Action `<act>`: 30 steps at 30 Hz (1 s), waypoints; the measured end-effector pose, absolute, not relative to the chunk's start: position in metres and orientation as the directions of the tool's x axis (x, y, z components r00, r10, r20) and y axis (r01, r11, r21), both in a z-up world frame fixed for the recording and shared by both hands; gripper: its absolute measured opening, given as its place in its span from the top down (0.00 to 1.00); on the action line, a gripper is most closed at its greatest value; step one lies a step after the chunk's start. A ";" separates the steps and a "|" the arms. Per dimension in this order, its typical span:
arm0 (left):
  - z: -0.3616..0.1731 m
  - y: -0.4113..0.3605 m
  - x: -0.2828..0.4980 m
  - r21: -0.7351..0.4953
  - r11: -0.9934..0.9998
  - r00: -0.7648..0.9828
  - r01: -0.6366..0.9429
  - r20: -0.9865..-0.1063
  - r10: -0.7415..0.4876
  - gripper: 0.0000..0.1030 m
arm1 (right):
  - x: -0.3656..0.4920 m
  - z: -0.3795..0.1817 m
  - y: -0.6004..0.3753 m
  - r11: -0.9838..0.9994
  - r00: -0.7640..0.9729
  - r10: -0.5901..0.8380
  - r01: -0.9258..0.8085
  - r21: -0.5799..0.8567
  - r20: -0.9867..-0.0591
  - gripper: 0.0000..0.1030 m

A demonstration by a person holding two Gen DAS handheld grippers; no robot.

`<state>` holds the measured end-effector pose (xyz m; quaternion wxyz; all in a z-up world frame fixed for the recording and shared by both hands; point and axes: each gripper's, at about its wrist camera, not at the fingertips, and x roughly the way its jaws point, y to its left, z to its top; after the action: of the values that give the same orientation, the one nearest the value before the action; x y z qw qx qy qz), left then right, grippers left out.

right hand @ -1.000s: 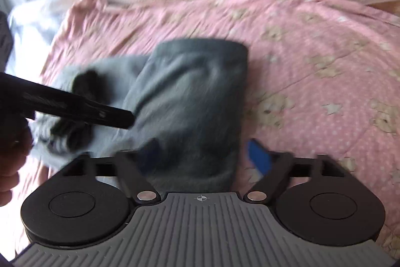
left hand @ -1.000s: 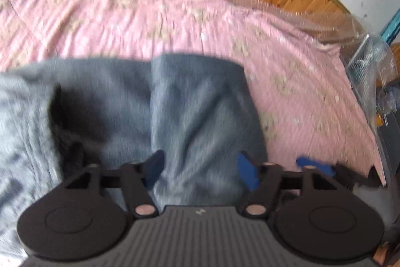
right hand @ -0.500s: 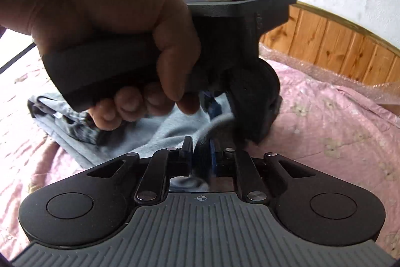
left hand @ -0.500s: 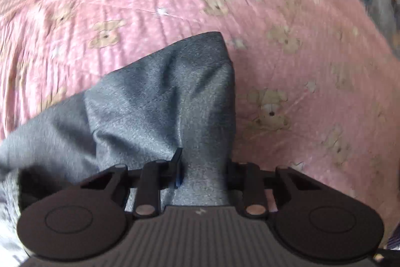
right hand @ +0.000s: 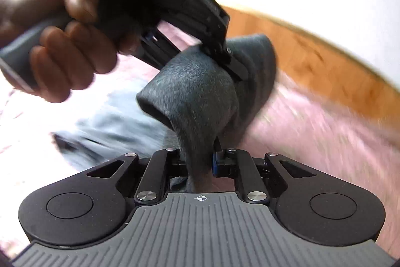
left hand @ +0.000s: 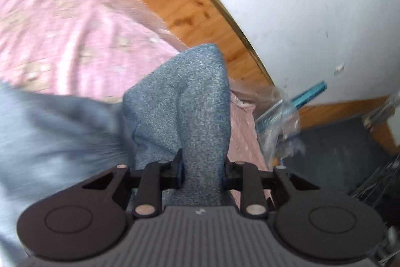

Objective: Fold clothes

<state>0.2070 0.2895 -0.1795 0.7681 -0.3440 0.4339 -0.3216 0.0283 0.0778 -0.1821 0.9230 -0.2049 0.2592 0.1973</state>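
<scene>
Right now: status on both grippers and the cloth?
Left gripper shut on grey knit garment. Right gripper shut on it too. Garment lifted off pink bedsheet. Nothing blocking.

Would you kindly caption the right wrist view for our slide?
Both hand-held grippers, right and left, pinch the grey garment above the pink bedsheet.

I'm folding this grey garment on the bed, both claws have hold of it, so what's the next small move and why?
Probably carry the lifted end across over the rest of the grey garment and lower it. Both the left claw and the right claw grip it raised above the pink bedsheet, with the remainder lying flat.
</scene>
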 end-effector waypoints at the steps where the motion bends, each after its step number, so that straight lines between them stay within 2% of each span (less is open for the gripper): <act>1: -0.192 0.312 0.205 -0.819 0.548 0.416 0.168 -0.445 -0.793 0.76 | 0.025 -0.184 0.103 0.811 0.780 0.263 -0.497 -0.307 -0.567 0.88; 4: -0.234 0.362 0.204 -0.819 0.571 0.416 0.066 -0.497 -0.762 0.76 | 0.024 -0.205 0.167 0.736 0.751 0.250 -0.557 -0.383 -0.612 0.90; 6: -0.252 0.377 0.202 -0.819 0.572 0.423 0.044 -0.503 -0.754 0.76 | 0.028 -0.225 0.193 0.701 0.732 0.217 -0.577 -0.418 -0.646 0.90; 12: -0.263 0.404 0.187 -0.859 0.512 0.487 0.026 -0.436 -0.757 0.76 | 0.027 -0.233 0.217 0.623 0.713 0.170 -0.613 -0.486 -0.680 0.90; 15: -0.285 0.404 0.190 -0.802 0.595 0.438 -0.043 -0.551 -0.710 0.73 | 0.030 -0.247 0.222 0.612 0.673 0.152 -0.639 -0.466 -0.723 0.90; 16: -0.289 0.404 0.192 -0.797 0.602 0.427 -0.052 -0.562 -0.708 0.73 | 0.032 -0.255 0.225 0.611 0.654 0.139 -0.648 -0.455 -0.744 0.87; 18: -0.282 0.406 0.194 -0.798 0.601 0.423 -0.048 -0.561 -0.711 0.71 | 0.039 -0.244 0.206 0.678 0.642 0.161 -0.624 -0.388 -0.750 0.82; 20: -0.264 0.411 0.195 -0.783 0.621 0.445 -0.022 -0.564 -0.695 0.65 | 0.047 -0.226 0.183 0.753 0.639 0.192 -0.583 -0.305 -0.745 0.68; 22: -0.242 0.421 0.194 -0.765 0.644 0.471 0.010 -0.565 -0.678 0.62 | 0.055 -0.208 0.160 0.816 0.638 0.224 -0.536 -0.217 -0.737 0.46; 25: -0.202 0.428 0.195 -0.704 0.707 0.514 0.063 -0.584 -0.628 0.59 | 0.066 -0.181 0.125 0.887 0.641 0.268 -0.456 -0.075 -0.719 0.30; 27: -0.176 0.416 0.205 -0.658 0.739 0.517 0.144 -0.587 -0.623 0.56 | 0.074 -0.163 0.101 0.918 0.645 0.296 -0.396 0.023 -0.704 0.31; 29: -0.160 0.381 0.223 -0.620 0.742 0.481 0.257 -0.584 -0.654 0.55 | 0.087 -0.173 0.084 0.938 0.653 0.291 -0.339 0.074 -0.699 0.38; 30: -0.154 0.360 0.234 -0.597 0.738 0.457 0.314 -0.586 -0.669 0.55 | 0.094 -0.181 0.077 0.946 0.657 0.284 -0.310 0.094 -0.699 0.46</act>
<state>0.2338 0.3600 -0.1539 0.8281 -0.2071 0.4282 -0.2967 0.0937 0.0767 -0.1809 0.9100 -0.0168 0.3809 0.1630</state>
